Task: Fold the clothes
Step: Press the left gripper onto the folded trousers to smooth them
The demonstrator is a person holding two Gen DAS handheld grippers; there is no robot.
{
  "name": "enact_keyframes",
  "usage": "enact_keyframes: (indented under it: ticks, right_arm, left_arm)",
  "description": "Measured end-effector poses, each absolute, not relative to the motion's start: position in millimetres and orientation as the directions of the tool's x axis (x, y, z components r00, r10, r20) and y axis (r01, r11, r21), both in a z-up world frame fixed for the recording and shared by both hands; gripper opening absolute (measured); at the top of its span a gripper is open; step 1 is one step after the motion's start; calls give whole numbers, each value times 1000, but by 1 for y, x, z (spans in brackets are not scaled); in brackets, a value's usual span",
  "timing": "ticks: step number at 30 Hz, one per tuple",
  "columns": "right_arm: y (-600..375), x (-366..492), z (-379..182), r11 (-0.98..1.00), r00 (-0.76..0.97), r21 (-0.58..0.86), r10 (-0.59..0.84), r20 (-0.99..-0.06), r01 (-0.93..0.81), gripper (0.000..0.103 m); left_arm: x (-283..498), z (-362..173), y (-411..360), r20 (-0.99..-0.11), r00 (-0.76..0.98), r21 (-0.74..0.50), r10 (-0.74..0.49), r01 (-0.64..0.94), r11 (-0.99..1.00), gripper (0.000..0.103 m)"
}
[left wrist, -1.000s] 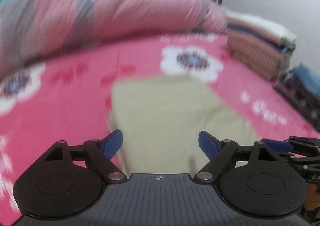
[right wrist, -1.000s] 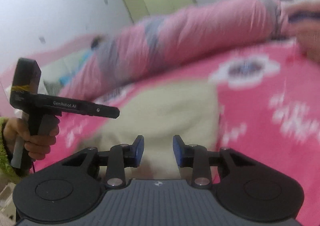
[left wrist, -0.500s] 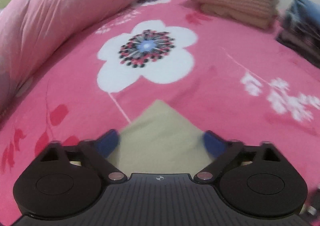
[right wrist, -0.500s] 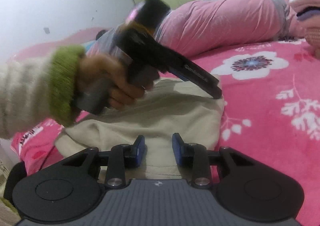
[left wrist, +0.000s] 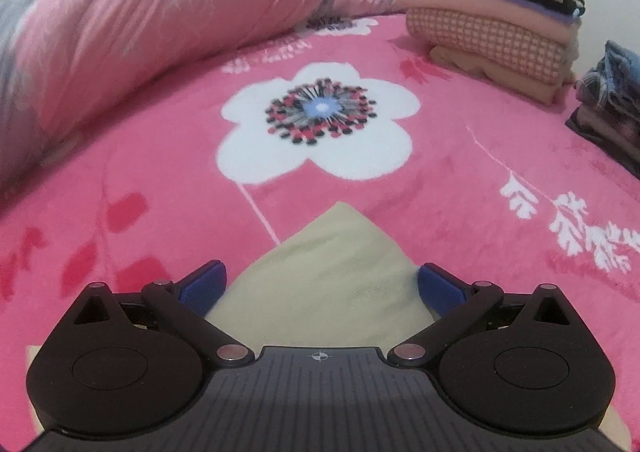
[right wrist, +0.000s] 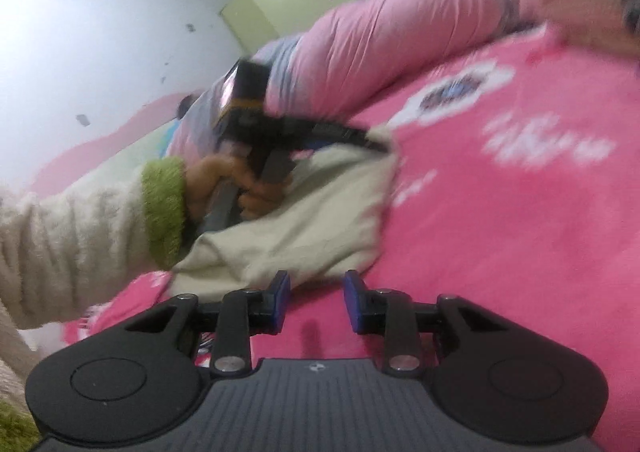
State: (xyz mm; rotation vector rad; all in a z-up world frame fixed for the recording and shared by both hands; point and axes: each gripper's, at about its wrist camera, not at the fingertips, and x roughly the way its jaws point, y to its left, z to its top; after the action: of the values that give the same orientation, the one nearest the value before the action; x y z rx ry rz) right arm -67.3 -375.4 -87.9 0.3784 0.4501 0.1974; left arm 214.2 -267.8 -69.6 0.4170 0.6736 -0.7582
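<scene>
Left gripper [left wrist: 322, 284] spread wide around corner of beige garment [left wrist: 328, 284] lying on pink bedspread [left wrist: 160, 179]. Right gripper [right wrist: 317, 294] released, empty, near garment's edge. Folded stack [left wrist: 492, 15] and rolled duvet [left wrist: 160, 23] beyond.

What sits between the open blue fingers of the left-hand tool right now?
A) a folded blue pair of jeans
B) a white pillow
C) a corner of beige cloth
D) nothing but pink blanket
C: a pointed corner of the beige cloth lies between the open left gripper fingers.
</scene>
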Motion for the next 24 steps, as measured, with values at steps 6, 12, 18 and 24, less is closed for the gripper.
enact_keyframes:
  ticks: [6,12,18,24]
  right_arm:
    - [-376,-67,-75,980,878,168,170,-448,-105,32]
    - [-345,-40,-82,911,851,-253,165,-499,-325,32]
    - [-341,-32,-86,852,818,-292,239,-523,-436,32]
    - [-332,-29,-86,833,832,-331,245,-498,-443,31]
  left_arm:
    - [185,-49,-239,-657,554,136,-511,754,643,99]
    - [191,-71,-213,-666,549,60,-504,713,698,99]
    - [198,-76,-205,-656,529,0,-538,713,701,100]
    - [203,-81,-198,-648,510,-45,-565,716,697,100]
